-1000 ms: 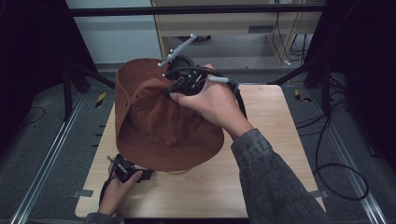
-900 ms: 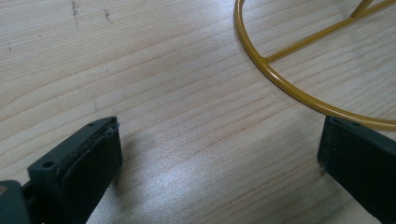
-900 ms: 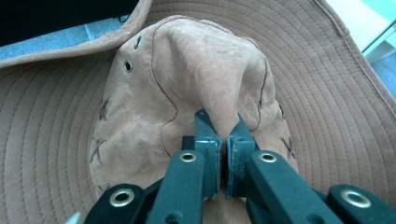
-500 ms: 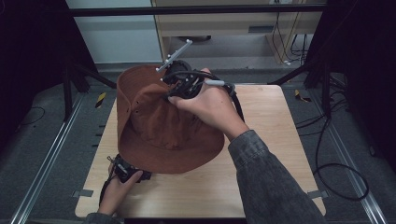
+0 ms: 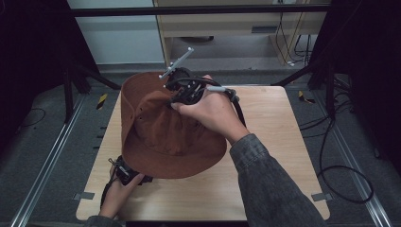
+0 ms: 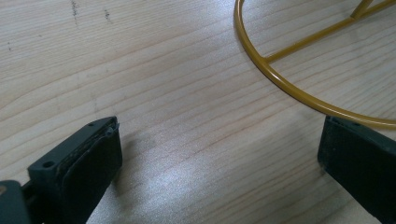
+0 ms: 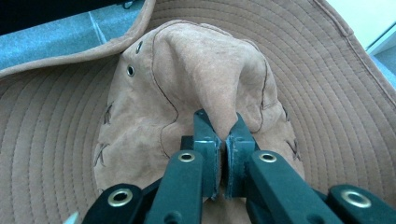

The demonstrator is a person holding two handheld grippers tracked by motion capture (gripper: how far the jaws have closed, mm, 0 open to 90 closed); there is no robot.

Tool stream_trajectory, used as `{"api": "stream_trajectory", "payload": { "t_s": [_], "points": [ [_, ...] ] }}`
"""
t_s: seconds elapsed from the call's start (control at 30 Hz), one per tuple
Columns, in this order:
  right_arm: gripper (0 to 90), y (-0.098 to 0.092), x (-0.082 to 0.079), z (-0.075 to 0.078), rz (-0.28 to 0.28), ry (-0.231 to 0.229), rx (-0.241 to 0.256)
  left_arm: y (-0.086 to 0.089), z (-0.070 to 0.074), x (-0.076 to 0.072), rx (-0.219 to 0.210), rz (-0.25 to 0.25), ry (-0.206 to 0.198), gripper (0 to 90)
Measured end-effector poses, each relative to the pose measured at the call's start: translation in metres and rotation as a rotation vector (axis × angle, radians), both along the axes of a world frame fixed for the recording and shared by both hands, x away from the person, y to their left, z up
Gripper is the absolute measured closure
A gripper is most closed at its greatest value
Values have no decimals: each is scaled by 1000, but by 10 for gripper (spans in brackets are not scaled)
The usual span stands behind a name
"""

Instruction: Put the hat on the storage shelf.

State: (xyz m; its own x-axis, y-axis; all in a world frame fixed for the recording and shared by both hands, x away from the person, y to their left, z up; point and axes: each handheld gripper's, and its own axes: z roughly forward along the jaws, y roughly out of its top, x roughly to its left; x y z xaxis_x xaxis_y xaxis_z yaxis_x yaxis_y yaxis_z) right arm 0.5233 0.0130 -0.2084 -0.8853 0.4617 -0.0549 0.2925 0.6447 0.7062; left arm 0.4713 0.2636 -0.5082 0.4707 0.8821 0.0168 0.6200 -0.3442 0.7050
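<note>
Your right gripper (image 7: 222,140) is clenched on the crown of the brown suede hat (image 5: 165,132), which has tilted higher over the table's (image 5: 265,156) left half. Your left gripper (image 6: 219,154) rests released beside the gold wire stand (image 6: 280,81): lower the hat onto it.

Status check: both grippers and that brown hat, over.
Right gripper shut on the brown suede wide-brimmed hat, pinching its crown, hat lifted and tilted. Left gripper open, low over the wooden table, beside a yellow wire ring. Nothing between them.
</note>
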Motion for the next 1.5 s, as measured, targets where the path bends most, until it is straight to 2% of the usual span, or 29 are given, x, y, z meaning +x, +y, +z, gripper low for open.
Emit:
{"api": "stream_trajectory", "payload": {
  "t_s": [0.47,0.9,1.5],
  "points": [
    [858,1,2,-6,1,14,5,0,0,0,0,0,0,0],
    [853,1,3,-15,2,14,36,0,0,0,0,0,0,0],
    [811,3,6,-22,-1,20,43,0,0,0,0,1,0,0]
  ]
}}
